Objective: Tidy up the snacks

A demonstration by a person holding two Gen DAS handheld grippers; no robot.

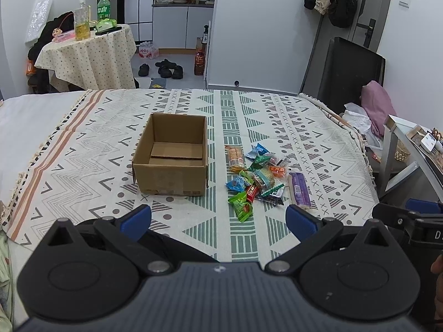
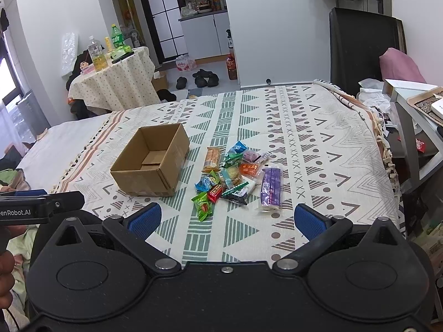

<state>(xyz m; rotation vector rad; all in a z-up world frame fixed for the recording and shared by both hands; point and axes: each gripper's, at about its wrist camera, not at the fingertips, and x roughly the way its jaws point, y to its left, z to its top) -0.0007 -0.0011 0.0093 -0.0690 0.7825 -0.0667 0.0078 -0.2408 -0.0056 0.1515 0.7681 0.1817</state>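
In the middle of the left wrist view, on a patterned cloth (image 1: 277, 127) spread over a bed, an open cardboard box (image 1: 171, 153) stands with nothing inside but its loose bottom flap, and just to its right, apart from it, lies a loose pile of snack packets (image 1: 257, 175). At the pile's upper left edge is an orange cracker pack (image 1: 235, 158); at its lower edge a green packet (image 1: 241, 206) lies nearest the camera, and along its right side a long purple packet (image 1: 299, 189) lies by itself, lengthwise toward the camera. Across the bottom of that frame the left gripper (image 1: 218, 218) is spread wide, its blue-padded fingers (image 1: 137, 217) holding nothing and hovering above the cloth, short of the pile. In the right wrist view the same box (image 2: 151, 163) sits left of centre, turned at an angle, with the packets (image 2: 235, 174) right of it. The right gripper (image 2: 227, 217) fills the lower part of that frame, its jaws likewise wide apart and empty. In the upper left of both views a small round table (image 1: 88, 55) with a dotted cloth carries bottles.
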